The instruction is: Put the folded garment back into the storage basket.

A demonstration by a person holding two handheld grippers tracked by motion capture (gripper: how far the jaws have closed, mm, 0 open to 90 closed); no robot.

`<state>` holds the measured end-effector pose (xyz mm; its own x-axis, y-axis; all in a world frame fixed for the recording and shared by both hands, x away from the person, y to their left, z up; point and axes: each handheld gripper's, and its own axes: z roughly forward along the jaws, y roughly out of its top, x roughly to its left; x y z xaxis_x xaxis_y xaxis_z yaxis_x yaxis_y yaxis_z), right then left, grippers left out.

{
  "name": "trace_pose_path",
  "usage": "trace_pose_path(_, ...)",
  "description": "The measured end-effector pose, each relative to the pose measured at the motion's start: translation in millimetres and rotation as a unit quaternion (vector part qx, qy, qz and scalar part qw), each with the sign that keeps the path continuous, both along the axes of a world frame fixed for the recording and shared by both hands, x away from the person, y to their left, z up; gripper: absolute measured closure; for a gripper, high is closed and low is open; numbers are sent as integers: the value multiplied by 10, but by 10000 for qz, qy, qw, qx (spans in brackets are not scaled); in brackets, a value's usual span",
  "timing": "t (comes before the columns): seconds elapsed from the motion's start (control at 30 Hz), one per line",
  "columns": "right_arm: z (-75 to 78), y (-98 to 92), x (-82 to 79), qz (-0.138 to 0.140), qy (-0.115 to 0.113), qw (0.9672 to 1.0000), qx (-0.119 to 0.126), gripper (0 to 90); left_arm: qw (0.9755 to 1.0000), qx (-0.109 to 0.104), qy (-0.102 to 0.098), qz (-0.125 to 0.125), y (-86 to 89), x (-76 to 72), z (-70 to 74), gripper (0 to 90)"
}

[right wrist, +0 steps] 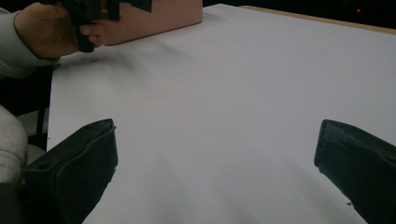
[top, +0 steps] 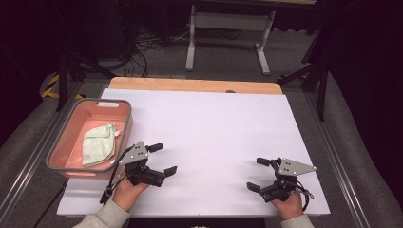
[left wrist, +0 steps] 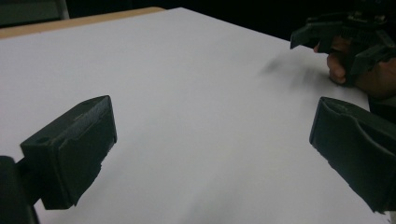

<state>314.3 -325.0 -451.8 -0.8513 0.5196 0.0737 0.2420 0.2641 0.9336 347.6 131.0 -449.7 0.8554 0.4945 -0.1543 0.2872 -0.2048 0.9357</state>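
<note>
Bench (top: pixel 209 123): white top, bare in the middle, wooden edge at the far side.
Bin (top: pixel 62 137): pink, grey-rimmed, at the left edge of the bench, just beside the left tool.
Cloth (top: pixel 99 144): pale green, folded loosely, lying inside the bin toward its near right side.
Left tool (top: pixel 161 159): jaws spread wide, holding nothing, low over the bench near the bin's right wall, pointing toward the middle.
Right tool (top: pixel 258 174): jaws also wide apart and empty, near the front right of the bench, well apart from the bin.
Step in hand: none stated; likely a reach for the cloth, judged from the layout.
Doing it well: turn the left tool toward the bin, come in over the rim, pinch a raised fold, not the flat part.
Risk: clipping the bin wall and shifting it.
</note>
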Motion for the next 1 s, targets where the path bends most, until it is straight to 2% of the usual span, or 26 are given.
trace_pose_path(0.23, 4, -8, -15, 19, -6, 10000, 17, 0, 9999, 102, 25, -3, -23, -56, -114, 10)
trace_pose_path(0.37, 2, -6, -38, 33, -4, 10000, 34, 0, 9999, 116, -106, -55, -38, -81, -118, 5)
trace_pose_path(0.53, 1, -4, -55, 75, 7, 10000, 47, 0, 9998, 160, -135, 3, -40, -66, -139, 2)
trace_pose_path(0.73, -8, 2, -43, 31, 49, 10000, 36, 0, 9999, 83, -103, -35, -37, -67, -135, 2)
trace_pose_path(1.0, -8, 1, -37, 3, 54, 10000, 31, 0, 9999, 86, -36, -58, -38, -75, -121, 2)
